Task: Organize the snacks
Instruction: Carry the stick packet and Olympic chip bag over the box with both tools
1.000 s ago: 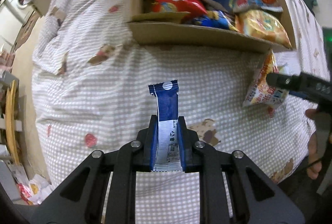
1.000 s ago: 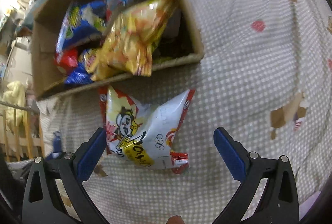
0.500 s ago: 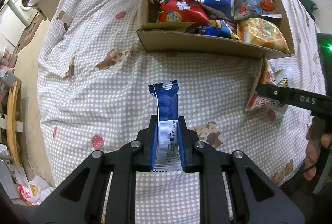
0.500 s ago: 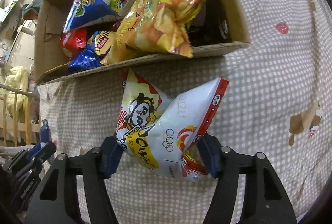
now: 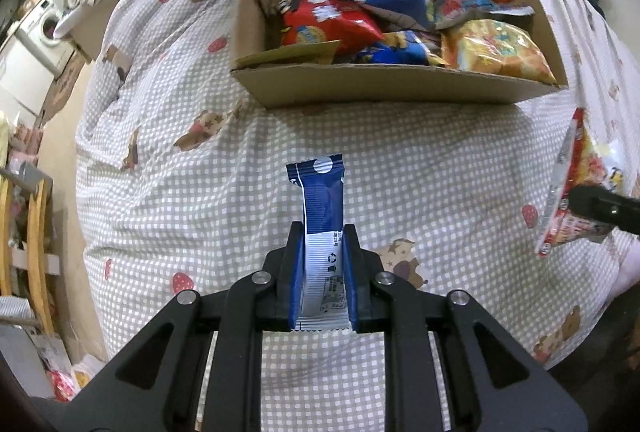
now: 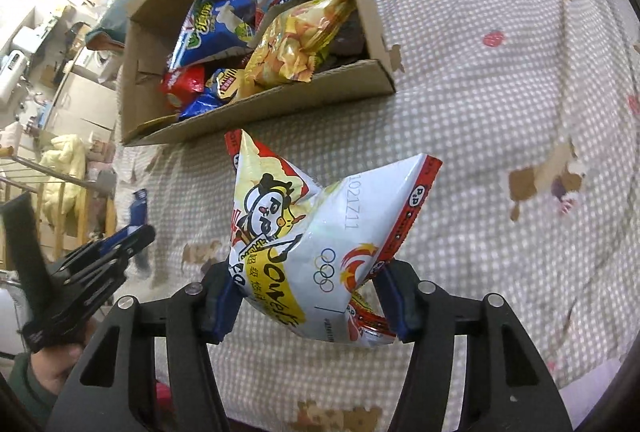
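Two snack packets held above a checked bedspread, cardboard box beyond.

Nearest in the left wrist view, the left hand-held gripper (image 5: 322, 252) is clenched on a slim blue wafer packet (image 5: 322, 199) standing upright between its pads; the packet's lower end is hidden by the fingers. In the right wrist view, the right hand-held gripper (image 6: 308, 296) grasps a puffy white snack bag (image 6: 320, 232) by its bottom corners, its jaws having just been closing on it. The checked bedspread (image 5: 420, 159) lies bare toward 12 o'clock, giving open room up to the cardboard box (image 5: 384, 87). Its near wall is low, and the bags inside fill its right half, leaving space at 11 o'clock. The box's far side is cut off.
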{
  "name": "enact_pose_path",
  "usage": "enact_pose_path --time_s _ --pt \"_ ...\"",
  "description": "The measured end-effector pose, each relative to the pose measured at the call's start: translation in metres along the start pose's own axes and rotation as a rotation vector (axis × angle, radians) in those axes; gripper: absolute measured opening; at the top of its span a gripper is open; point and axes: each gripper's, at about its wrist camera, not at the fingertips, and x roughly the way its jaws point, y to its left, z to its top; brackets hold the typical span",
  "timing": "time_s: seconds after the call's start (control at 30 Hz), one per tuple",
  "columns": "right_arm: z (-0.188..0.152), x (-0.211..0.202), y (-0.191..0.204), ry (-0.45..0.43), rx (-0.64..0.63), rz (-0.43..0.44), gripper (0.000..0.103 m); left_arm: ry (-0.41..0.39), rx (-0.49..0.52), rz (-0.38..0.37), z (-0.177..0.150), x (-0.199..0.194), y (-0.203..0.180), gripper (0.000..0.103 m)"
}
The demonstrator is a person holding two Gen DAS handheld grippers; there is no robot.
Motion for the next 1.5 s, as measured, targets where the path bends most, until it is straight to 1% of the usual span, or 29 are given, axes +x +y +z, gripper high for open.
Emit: enact_pose_path --time_s 0.1,0.2,0.27,0.4,0.57,0.7,0.77,0.83,0.93,1.1,1.17,1.3,1.5 --pt "-0.003 -0.013 0.002 -0.026 -0.017 0.040 0.060 -0.029 0.009 0.002 0.000 -0.007 -0.004 0.015" --pt "-0.005 -0.027 0.010 -0.067 -0.051 0.080 0.060 -0.076 0.002 -0.003 0.001 -0.020 -0.004 0.015" --pt "-0.006 -0.034 0.018 -0.099 -0.082 0.094 0.060 -0.115 -0.011 -0.006 0.001 -0.032 -0.002 0.015" --pt "-0.003 -0.041 0.036 -0.155 -0.123 0.143 0.060 -0.153 -0.041 -0.004 0.001 -0.042 0.005 0.015" --pt "0.007 -0.053 0.047 -0.229 -0.115 0.178 0.060 -0.186 -0.097 -0.022 0.003 -0.050 0.017 0.015" --pt "0.019 -0.063 0.059 -0.298 -0.092 0.206 0.060 -0.241 -0.133 -0.050 0.010 -0.065 0.020 0.015" --pt "0.025 -0.067 0.062 -0.329 -0.085 0.225 0.060 -0.274 -0.138 -0.047 0.015 -0.073 0.021 0.015" --pt "0.034 -0.069 0.065 -0.353 -0.087 0.228 0.060 -0.286 -0.142 -0.051 0.020 -0.078 0.022 0.015" --pt "0.049 -0.073 0.067 -0.385 -0.103 0.222 0.060 -0.284 -0.131 -0.075 0.031 -0.082 0.020 0.015" --pt "0.074 -0.076 0.066 -0.418 -0.110 0.214 0.060 -0.302 -0.121 -0.093 0.062 -0.087 0.023 0.015" --pt "0.082 -0.073 0.064 -0.424 -0.105 0.204 0.060 -0.313 -0.109 -0.084 0.075 -0.087 0.024 0.015" --pt "0.100 -0.064 0.060 -0.418 -0.104 0.174 0.060 -0.335 -0.097 -0.063 0.100 -0.082 0.026 0.015" --pt "0.117 -0.042 0.056 -0.378 -0.076 0.125 0.060 -0.332 -0.103 -0.062 0.119 -0.061 0.025 0.015"
